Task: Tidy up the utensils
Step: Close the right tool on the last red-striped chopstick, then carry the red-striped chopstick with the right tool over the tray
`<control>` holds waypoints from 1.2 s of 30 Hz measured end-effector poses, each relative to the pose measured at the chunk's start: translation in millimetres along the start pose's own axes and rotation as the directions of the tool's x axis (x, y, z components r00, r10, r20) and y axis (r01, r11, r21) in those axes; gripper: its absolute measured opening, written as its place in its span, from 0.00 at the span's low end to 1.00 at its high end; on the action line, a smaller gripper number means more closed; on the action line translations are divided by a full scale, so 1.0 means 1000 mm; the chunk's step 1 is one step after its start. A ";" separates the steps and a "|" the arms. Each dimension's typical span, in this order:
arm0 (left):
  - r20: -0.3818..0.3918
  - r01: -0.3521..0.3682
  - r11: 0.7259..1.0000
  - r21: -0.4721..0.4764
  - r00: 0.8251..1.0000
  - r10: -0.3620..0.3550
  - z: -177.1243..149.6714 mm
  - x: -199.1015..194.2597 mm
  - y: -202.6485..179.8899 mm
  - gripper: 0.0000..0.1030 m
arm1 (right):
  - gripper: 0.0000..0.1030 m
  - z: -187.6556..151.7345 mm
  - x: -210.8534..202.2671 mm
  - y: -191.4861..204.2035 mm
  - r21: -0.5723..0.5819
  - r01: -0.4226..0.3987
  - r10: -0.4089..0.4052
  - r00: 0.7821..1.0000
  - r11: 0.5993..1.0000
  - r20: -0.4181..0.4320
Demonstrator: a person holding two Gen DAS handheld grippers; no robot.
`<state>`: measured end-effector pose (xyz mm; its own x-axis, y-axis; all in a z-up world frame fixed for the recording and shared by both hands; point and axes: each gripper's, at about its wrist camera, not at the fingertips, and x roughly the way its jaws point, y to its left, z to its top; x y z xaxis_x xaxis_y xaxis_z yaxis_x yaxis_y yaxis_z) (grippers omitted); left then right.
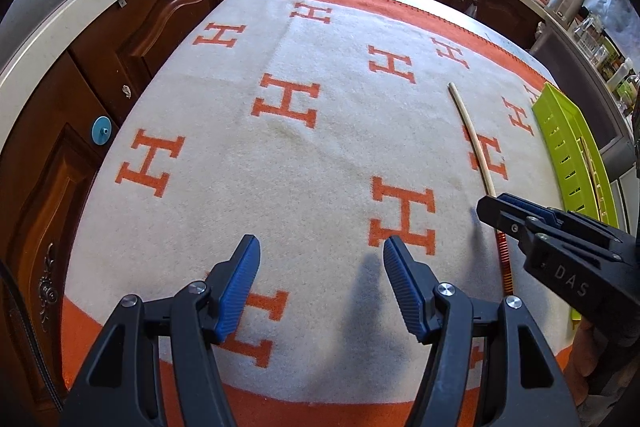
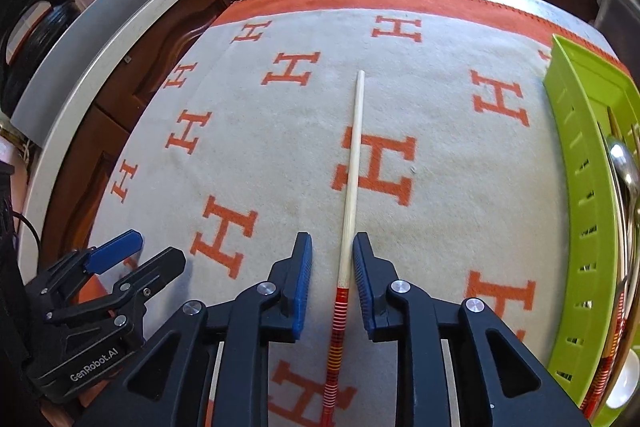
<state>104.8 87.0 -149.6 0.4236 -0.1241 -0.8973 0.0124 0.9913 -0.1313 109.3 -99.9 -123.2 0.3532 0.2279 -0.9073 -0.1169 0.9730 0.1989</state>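
Note:
A wooden chopstick (image 2: 352,163) with a red and yellow striped end lies on the cream blanket, pointing away from me. My right gripper (image 2: 333,239) straddles its striped end with the blue pads a little apart on either side, not pressing it. In the left wrist view the same chopstick (image 1: 476,143) runs under the right gripper (image 1: 500,203). My left gripper (image 1: 322,243) hovers open over bare blanket to the left, nothing between its fingers. It also shows at the lower left of the right wrist view as the left gripper (image 2: 156,247).
A lime green slotted tray (image 2: 576,131) sits along the blanket's right edge, holding a metal spoon (image 2: 624,163) and another striped chopstick (image 2: 600,379). The tray (image 1: 560,123) also shows in the left view. The H-patterned blanket (image 1: 280,167) covers the table; dark wooden cabinets surround it.

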 end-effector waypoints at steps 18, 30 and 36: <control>-0.001 -0.003 1.000 -0.003 1.000 0.003 -0.002 0.002 0.000 0.63 | 0.06 -0.012 0.001 0.016 -0.101 0.124 -0.117 0.990 0.987 0.075; 0.009 -0.007 1.000 0.000 1.000 0.007 -0.003 -0.003 -0.004 0.63 | 0.05 -0.016 -0.010 0.000 -0.028 0.054 -0.052 0.996 0.998 0.072; 0.021 -0.019 1.000 0.018 1.000 0.018 -0.005 -0.012 -0.013 0.63 | 0.05 -0.020 -0.035 -0.006 -0.001 0.017 -0.016 0.993 1.000 0.114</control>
<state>95.6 75.8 -139.5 0.4430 -0.1051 -0.8903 0.0208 0.9940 -0.1070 79.6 -114.5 -100.3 0.4590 0.2144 -0.8622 -0.1123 0.9767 0.1831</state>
